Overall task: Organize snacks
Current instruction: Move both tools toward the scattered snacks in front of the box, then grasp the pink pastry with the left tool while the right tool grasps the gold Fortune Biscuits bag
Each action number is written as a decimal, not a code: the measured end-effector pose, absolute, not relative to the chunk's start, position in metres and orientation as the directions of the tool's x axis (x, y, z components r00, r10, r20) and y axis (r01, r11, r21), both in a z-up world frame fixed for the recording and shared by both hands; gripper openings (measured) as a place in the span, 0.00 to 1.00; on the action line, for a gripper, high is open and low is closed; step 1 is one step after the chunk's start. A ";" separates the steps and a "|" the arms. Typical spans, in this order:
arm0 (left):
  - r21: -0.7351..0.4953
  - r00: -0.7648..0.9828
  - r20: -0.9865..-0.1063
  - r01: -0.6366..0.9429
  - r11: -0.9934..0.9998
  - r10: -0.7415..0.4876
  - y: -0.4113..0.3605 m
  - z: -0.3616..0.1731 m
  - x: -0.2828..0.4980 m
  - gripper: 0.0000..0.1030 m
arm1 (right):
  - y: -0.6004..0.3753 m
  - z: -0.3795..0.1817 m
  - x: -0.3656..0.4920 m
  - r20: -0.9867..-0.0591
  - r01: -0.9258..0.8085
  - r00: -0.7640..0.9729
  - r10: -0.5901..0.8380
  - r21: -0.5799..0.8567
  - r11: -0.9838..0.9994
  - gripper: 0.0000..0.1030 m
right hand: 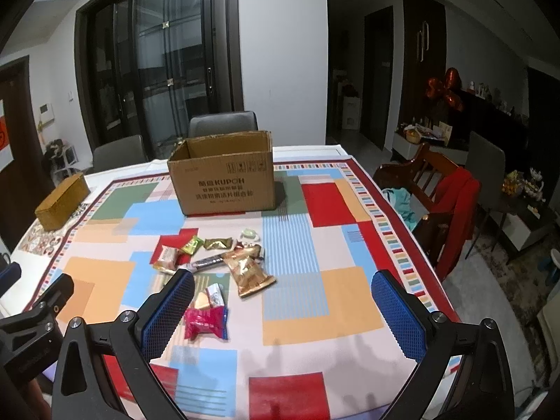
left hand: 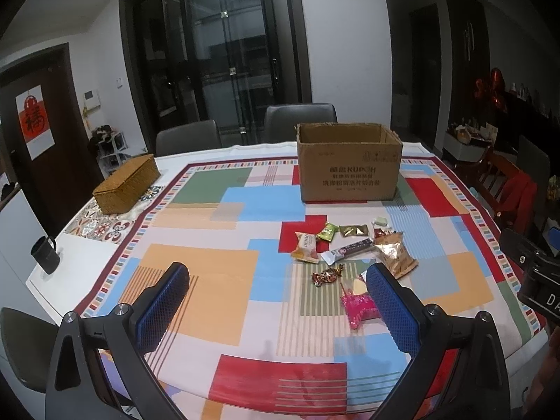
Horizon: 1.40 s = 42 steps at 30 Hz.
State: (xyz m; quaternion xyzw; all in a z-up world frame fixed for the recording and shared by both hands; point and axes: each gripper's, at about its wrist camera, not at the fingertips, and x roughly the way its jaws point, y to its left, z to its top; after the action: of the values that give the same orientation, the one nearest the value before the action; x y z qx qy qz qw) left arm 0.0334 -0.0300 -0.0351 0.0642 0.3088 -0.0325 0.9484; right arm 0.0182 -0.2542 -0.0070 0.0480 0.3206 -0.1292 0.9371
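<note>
Several wrapped snacks lie in a loose pile on the patterned tablecloth [left hand: 210,280]: a pink packet [left hand: 358,307] [right hand: 206,322], a gold crisp bag [left hand: 395,253] [right hand: 248,271], an orange packet [left hand: 306,250] [right hand: 166,259], a long dark bar [left hand: 350,250] and small candies. An open cardboard box [left hand: 348,166] [right hand: 224,176] stands behind them. My left gripper [left hand: 278,280] is open and empty, above the table left of the pile. My right gripper [right hand: 283,287] is open and empty, right of the pile.
A woven lidded basket [left hand: 126,183] [right hand: 63,201] sits at the table's far left. A black mug [left hand: 45,253] stands on the left edge. Grey chairs [left hand: 299,117] stand behind the table and a wooden chair with red cloth [right hand: 451,196] at the right.
</note>
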 end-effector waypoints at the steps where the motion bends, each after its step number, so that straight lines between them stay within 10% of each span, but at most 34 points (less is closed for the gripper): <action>1: 0.102 0.804 -0.595 0.103 0.990 -0.022 -0.032 -0.037 0.035 1.00 | -0.256 -0.008 0.020 -0.617 0.272 0.758 -0.211 0.006 0.962 0.99; 42: 0.017 0.517 -0.855 0.112 0.994 -0.044 -0.104 -0.127 0.112 1.00 | -0.292 -0.085 0.131 -0.803 0.070 0.592 -0.069 -0.034 0.997 0.99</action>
State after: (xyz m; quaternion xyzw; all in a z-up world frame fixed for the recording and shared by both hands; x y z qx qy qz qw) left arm 0.1119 -0.1040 -0.1272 0.0346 0.4896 -0.0447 0.8701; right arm 0.1308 -0.2916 -0.0846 0.0007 0.4502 -0.0388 0.8921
